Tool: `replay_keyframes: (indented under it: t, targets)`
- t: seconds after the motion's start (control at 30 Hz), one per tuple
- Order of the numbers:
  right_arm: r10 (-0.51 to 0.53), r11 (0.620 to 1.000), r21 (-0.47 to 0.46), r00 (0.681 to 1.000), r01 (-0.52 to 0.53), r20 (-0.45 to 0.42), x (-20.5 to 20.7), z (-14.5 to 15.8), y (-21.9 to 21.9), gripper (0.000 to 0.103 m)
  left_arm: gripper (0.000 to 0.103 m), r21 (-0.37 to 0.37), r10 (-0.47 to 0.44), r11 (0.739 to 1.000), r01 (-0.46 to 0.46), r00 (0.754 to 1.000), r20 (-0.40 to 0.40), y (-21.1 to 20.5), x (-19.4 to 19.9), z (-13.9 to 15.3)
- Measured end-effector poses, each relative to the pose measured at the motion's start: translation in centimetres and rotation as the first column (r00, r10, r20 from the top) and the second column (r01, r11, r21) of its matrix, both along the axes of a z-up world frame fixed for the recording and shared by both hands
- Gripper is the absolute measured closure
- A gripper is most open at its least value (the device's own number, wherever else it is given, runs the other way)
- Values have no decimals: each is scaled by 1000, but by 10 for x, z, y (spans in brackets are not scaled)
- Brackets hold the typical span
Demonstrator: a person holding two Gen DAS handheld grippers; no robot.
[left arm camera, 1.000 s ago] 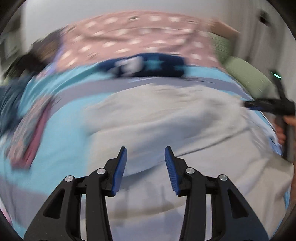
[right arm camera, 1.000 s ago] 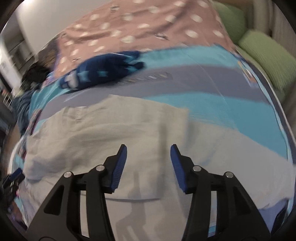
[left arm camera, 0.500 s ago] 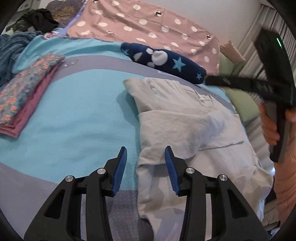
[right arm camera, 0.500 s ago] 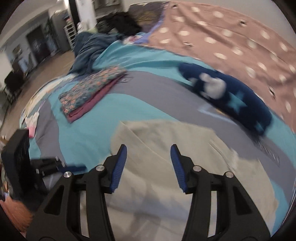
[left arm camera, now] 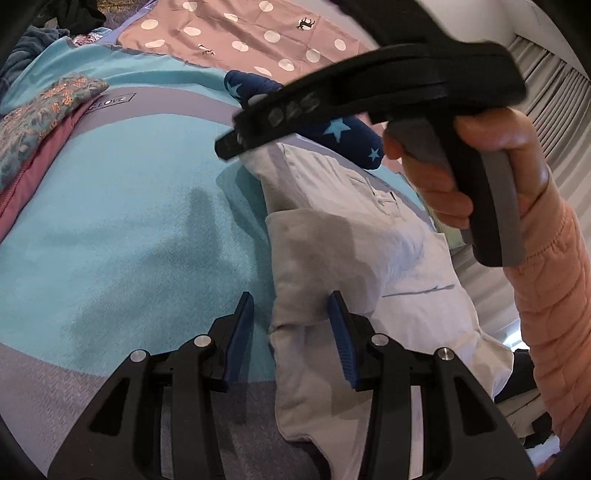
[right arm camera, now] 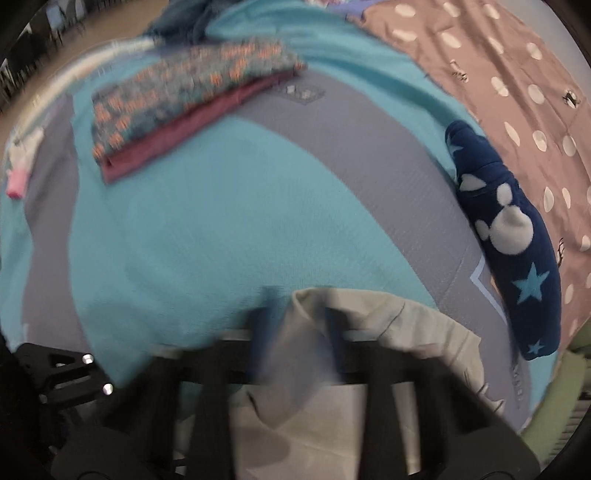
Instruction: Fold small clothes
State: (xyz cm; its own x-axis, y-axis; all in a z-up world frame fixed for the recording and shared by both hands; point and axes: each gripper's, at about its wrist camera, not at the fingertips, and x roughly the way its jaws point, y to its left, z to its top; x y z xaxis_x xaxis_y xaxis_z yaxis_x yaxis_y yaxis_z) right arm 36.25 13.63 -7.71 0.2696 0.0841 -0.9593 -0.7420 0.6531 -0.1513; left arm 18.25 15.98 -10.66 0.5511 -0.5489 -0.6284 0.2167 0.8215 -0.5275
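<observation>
A bed with a blue and grey striped blanket (left arm camera: 122, 206) fills both views. At the far side lies a pink cover with white dots (left arm camera: 240, 33). On the left of the blanket sits a folded pile: a flowery cloth (right arm camera: 184, 88) on top of a dark pink one (right arm camera: 177, 144). A tiny pink and white thing (right arm camera: 18, 166) lies at the left edge, too blurry to name. In the middle, the left gripper (left arm camera: 293, 326) has its blue fingers wide apart, one on each side of the near edge of a pale grey shirt (left arm camera: 354, 236). It holds nothing. The shirt lies half folded on the right part of the blanket. The right gripper (right arm camera: 295, 332) is blurry, with its fingers apart around the shirt's far corner; I cannot tell if it pinches the cloth. A hand in a peach sleeve (left arm camera: 480, 166) holds that gripper's handle. A dark blue cloth with stars (right arm camera: 509, 236) lies just past the shirt, beside the dotted cover.
</observation>
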Motion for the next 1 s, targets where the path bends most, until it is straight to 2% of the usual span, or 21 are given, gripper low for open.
replay_keyframes:
  t: [0.07, 0.1, 0.2, 0.27, 0.33, 0.4, 0.5, 0.6, 0.63, 0.67, 0.7, 0.73, 0.8, 0.87, 0.93, 0.97, 1.0]
  targets:
    - [-43, 999, 23, 998, 42, 49, 6, 4, 1, 101, 83, -20, -6, 1000, 6, 1000, 5, 1, 1, 0]
    - [-89, 993, 80, 994, 84, 57, 13, 10, -1, 101, 96, -19, -3, 1000, 3, 1000, -4, 1, 1, -1]
    - [-204, 952, 228, 979, 206, -31, 38, 12, -9, 101, 96, 58, 45, 997, -44, 999, -10, -2, -5, 0]
    - [-205, 944, 255, 978, 211, -49, 45, 4, -9, 103, 96, 91, 63, 994, -64, 998, 15, -5, -14, 5]
    - [-197, 947, 255, 980, 194, -13, 50, -5, -10, 103, 96, 120, 68, 990, -71, 997, 24, -7, -18, 5]
    - [-244, 931, 271, 969, 244, -33, 56, -5, -21, 103, 96, 106, 69, 992, -69, 998, 6, -5, -17, 1]
    - [-337, 875, 349, 940, 335, -56, 56, 15, -61, 102, 94, 56, 68, 996, -68, 998, -11, 3, -17, -3]
    - [-372, 850, 406, 928, 336, 10, 27, 45, -125, 88, 92, 14, 67, 998, -67, 997, -23, 9, -14, -5]
    - [-380, 848, 407, 925, 339, 23, 20, 48, -141, 77, 92, -3, 64, 998, -64, 998, -23, 11, -15, -5]
    - [-405, 842, 405, 913, 357, 38, 3, 52, -176, 71, 89, -13, 64, 998, -65, 998, -22, 12, -14, -5]
    - [-427, 835, 401, 904, 377, 38, -6, 52, -197, 69, 82, -32, 65, 997, -66, 998, -20, 14, -15, -4]
    - [-468, 817, 395, 883, 420, 29, -21, 50, -232, 68, 68, -51, 69, 996, -70, 997, -17, 17, -15, -4]
    - [-551, 771, 383, 835, 508, 1, -48, 42, -292, 68, 53, -73, 97, 993, -97, 995, -9, 21, -13, 0]
    - [-630, 717, 374, 777, 588, -13, -76, 35, -347, 68, 53, -87, 119, 989, -121, 992, -27, 27, -1, 5]
    - [-707, 641, 381, 706, 666, -46, -109, 26, -401, 66, 53, -134, 109, 984, -115, 992, -57, 31, 14, 6]
    - [-728, 612, 387, 682, 690, -65, -119, 23, -417, 64, 53, -143, 103, 983, -115, 991, -84, 32, 27, 4]
    - [-758, 561, 399, 644, 725, -104, -133, 16, -440, 64, 53, -128, 107, 984, -122, 987, -116, 30, 41, 1]
